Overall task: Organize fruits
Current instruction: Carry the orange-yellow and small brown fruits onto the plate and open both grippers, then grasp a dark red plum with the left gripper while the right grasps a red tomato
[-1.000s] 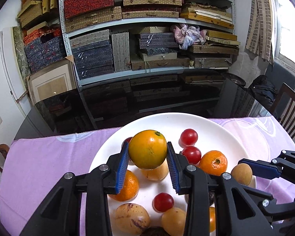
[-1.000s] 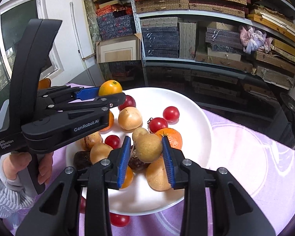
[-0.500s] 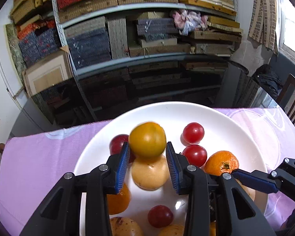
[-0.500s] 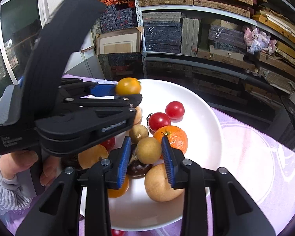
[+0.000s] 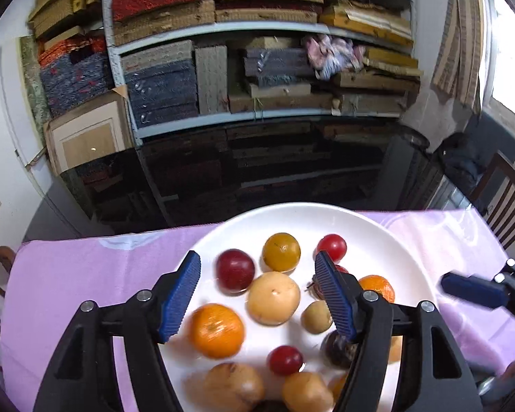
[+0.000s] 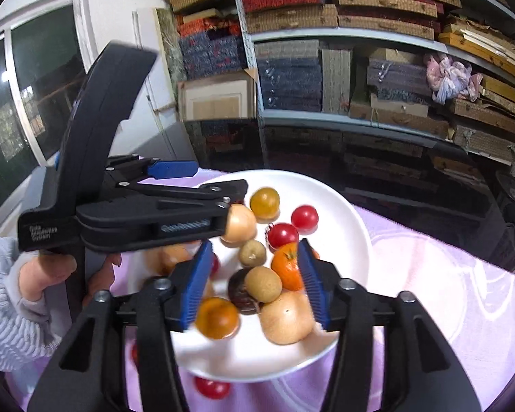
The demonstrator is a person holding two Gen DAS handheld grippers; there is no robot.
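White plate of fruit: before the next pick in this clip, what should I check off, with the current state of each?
1. Left gripper empty and open: ok, nothing between its blue pads.
2. Right gripper empty and open: ok; the small brown fruit lies on the plate between the pads, untouched.
3. Yellow-orange fruit resting on the white plate: ok, near the far rim.
4. All fruit on the plate: not ok, a red tomato lies on the purple cloth at the near rim.
5. Grippers apart from each other: ok, but close over the plate.
6. Fruit settled: cannot tell, several are blurred.
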